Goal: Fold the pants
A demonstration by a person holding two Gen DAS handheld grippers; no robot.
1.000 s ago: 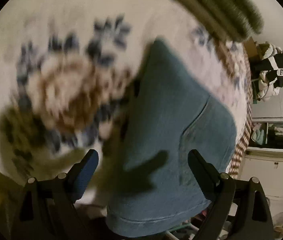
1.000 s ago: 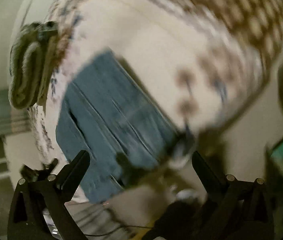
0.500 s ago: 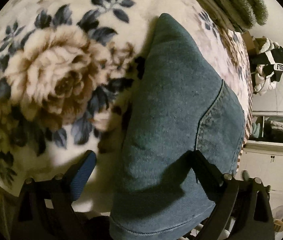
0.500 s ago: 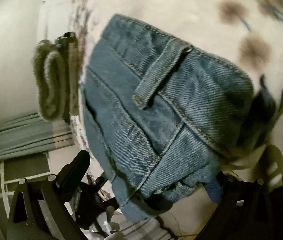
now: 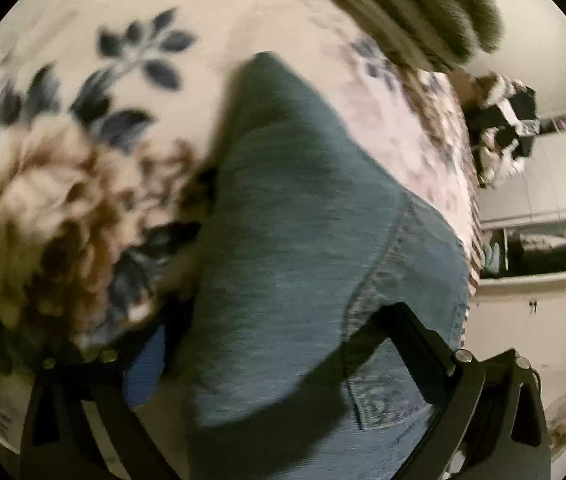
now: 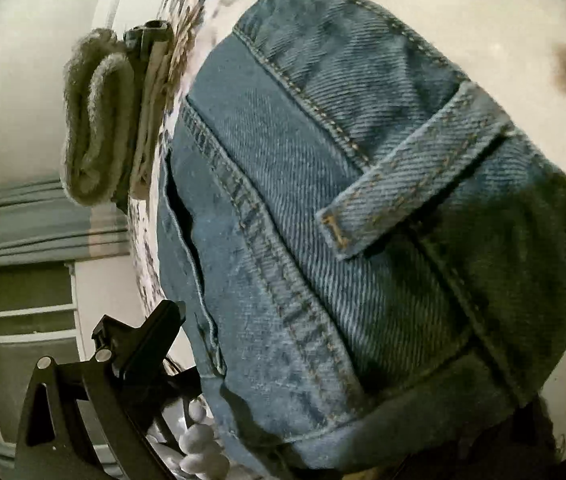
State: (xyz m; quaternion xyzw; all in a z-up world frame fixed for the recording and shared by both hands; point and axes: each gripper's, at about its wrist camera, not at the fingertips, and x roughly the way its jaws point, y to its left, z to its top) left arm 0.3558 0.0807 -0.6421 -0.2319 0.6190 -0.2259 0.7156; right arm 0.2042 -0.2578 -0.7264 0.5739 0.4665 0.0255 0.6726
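Note:
Folded blue jeans (image 5: 303, 240) lie on a cream blanket (image 5: 83, 180) printed with a large flower, near the bed's edge. My left gripper (image 5: 279, 320) straddles their near end; its jaws are closing. The blue left pad (image 5: 143, 360) sits at the denim's edge and the right finger rests over the pocket seam. In the right wrist view the jeans' waistband and belt loop (image 6: 411, 184) fill the frame. My right gripper (image 6: 283, 312) is right up against them. Its left finger (image 6: 151, 332) stands wide, just clear of the cloth; the right finger is hidden behind the denim.
A folded olive towel (image 5: 423, 8) lies at the blanket's far end, with a black object (image 6: 147, 36) beside it. A pile of black-and-white clothes (image 5: 503, 128) and white cabinets (image 5: 543, 320) stand past the bed. A window with a curtain (image 6: 23, 220) is on the other side.
The right gripper has come much closer to the waistband, which now covers its right finger. The left gripper has edged in and down, and its fingers have drawn nearer each other around the jeans.

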